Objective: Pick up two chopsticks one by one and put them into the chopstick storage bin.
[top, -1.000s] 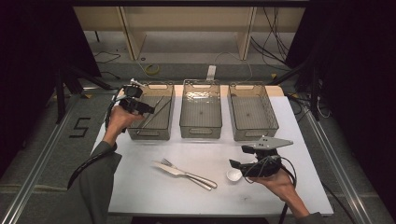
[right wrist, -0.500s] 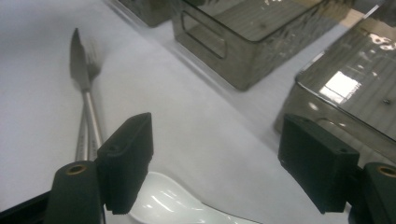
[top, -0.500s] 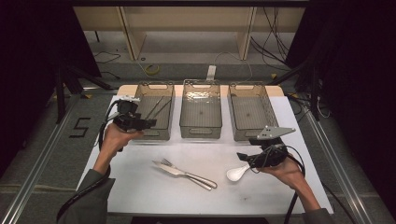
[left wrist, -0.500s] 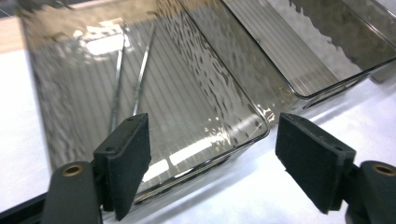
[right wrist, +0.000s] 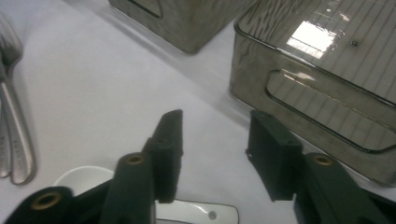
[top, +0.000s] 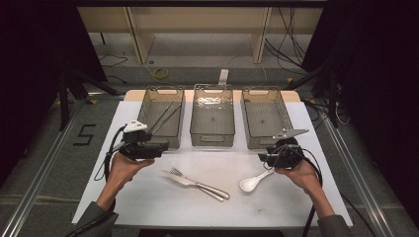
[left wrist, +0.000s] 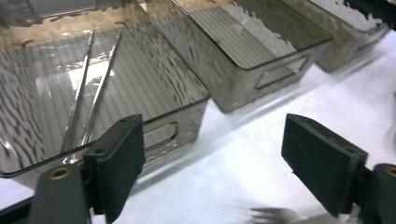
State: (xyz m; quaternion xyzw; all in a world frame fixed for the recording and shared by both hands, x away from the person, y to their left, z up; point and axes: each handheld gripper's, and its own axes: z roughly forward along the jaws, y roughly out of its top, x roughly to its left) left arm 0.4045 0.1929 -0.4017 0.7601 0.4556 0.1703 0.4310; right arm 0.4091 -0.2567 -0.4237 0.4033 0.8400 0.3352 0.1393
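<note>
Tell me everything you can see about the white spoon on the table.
The white spoon looks like glossy ceramic or plastic, with a round deep bowl and a short flat handle that has a small hole near its end. It lies flat on the white table, bowl toward the person, handle pointing to the right gripper, whose jaws have just been closing above the handle; whether they touch it is unclear.

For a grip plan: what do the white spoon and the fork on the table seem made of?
White spoon: likely glazed ceramic or plastic; opaque, glossy, thick handle. Silver fork: apparently polished steel; it shines bright grey.
</note>
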